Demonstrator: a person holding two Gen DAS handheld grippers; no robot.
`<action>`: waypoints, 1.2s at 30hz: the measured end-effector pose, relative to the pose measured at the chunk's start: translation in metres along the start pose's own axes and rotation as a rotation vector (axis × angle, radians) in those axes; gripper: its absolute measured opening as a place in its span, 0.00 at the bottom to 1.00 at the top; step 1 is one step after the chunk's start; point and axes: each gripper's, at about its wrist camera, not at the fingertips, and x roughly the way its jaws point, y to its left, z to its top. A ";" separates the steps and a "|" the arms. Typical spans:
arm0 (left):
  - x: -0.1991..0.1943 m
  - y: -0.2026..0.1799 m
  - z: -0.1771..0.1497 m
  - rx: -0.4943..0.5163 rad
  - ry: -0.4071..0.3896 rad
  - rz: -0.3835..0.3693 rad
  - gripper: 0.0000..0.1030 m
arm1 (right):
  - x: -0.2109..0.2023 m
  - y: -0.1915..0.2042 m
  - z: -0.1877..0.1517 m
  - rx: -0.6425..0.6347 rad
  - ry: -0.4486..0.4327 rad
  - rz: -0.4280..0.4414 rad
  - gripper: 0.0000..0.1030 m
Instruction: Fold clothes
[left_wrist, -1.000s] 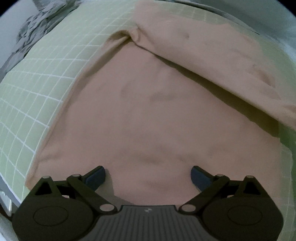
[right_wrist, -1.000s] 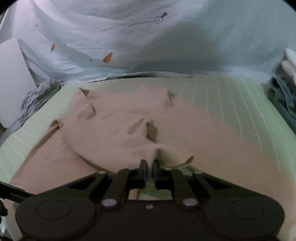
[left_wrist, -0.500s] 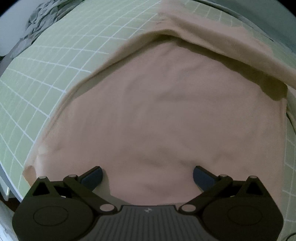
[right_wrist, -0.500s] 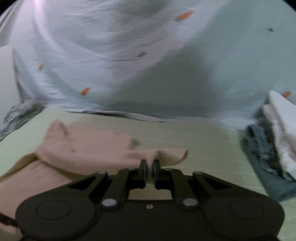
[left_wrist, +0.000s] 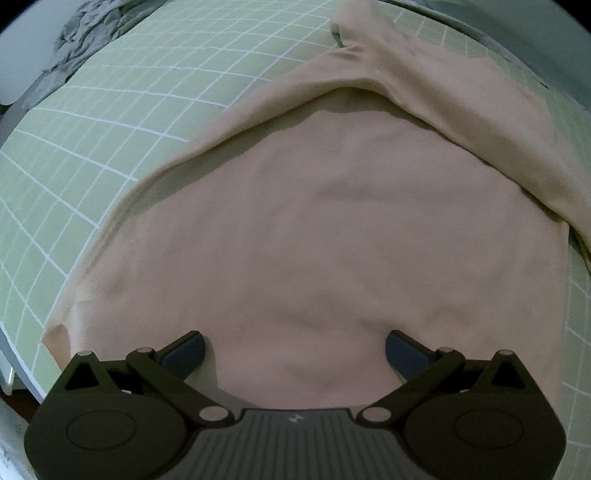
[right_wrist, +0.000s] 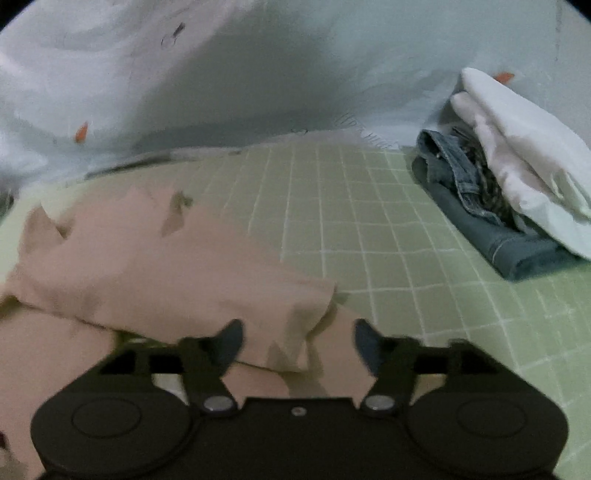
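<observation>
- Green gridded mat fills the left wrist view; a peach shirt lies flat on it, one fold laid across its far side. Left gripper hangs spread above the near hem, gripping nothing.
- Right wrist view: right gripper is opening, with the soft folded flap slack between its jaws. Light, limp cloth looks best pinched at hem corners. Folded clothes sit well apart.

Matt, soft peach cloth garment on a smooth green gridded mat; denim alongside.
</observation>
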 end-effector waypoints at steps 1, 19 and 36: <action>-0.002 0.001 0.000 0.006 -0.011 -0.005 1.00 | -0.006 0.001 -0.001 0.016 -0.013 0.035 0.86; -0.055 0.119 -0.010 0.085 -0.241 -0.063 1.00 | -0.082 0.158 -0.052 -0.005 -0.008 0.192 0.99; -0.025 0.245 0.050 0.290 -0.235 -0.126 1.00 | -0.087 0.336 -0.104 0.086 0.065 0.225 0.55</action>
